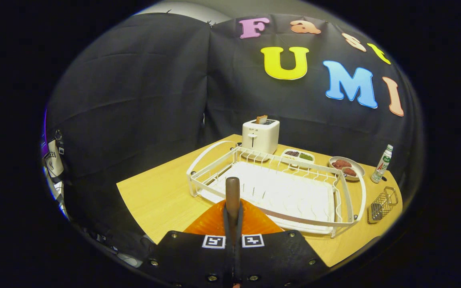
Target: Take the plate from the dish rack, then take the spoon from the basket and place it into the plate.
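Half done, I judge: the hand-held gripper [233,224] is closed on the brown-handled spoon [232,196] above the orange plate [214,222] on the tabletop [154,196]; dish rack [278,188] empty; release remains.

Gripper [233,224] sat low over the near table edge, pointing forward and level. Both fingers were closed tight on the brown wooden spoon handle [232,194], which stood upright between the fingertips; no visible gap left between them. Fingers symmetric about the centre line, no tilt seen.
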